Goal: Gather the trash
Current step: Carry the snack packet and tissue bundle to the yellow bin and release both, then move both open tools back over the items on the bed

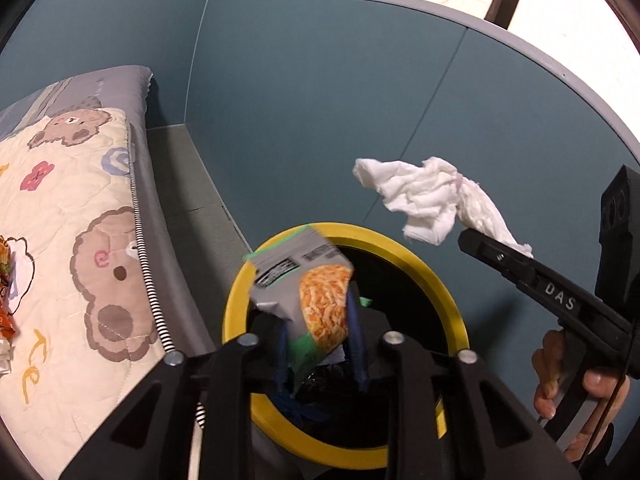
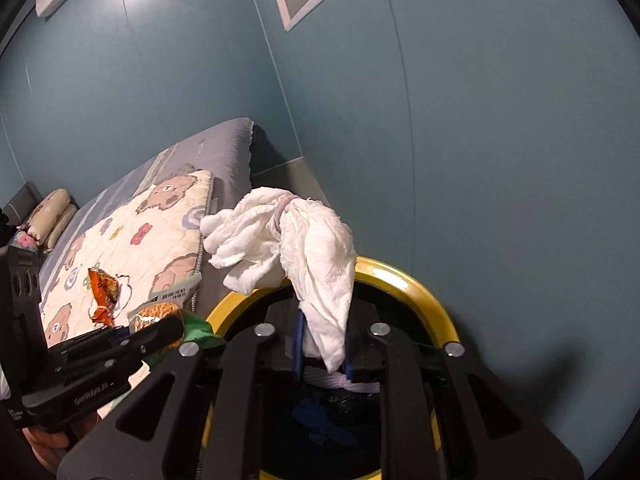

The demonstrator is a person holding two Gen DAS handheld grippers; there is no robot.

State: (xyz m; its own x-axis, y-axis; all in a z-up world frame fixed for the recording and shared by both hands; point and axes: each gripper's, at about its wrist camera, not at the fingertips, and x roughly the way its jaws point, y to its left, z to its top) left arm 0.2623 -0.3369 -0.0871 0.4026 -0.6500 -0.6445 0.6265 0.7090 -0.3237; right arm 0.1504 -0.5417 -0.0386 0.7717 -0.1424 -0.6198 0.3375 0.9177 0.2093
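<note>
Dim indoor light, strong fisheye bend, some motion blur

Both views bow straight lines into curves and darken to black at the corners. In the left wrist view a window [image 1: 560, 20] at the upper right is blown out to white, while the blue wall [image 1: 320, 100] stays evenly lit. The snack packet [image 1: 308, 292] is smeared by motion. In the right wrist view soft glare patches sit on the wall, and a shadow falls at lower right.

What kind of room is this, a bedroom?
Probably a bedroom: a bed with a bear-print quilt and pillows stands against a blue wall, and a yellow-rimmed bin sits on the floor beside it.
</note>
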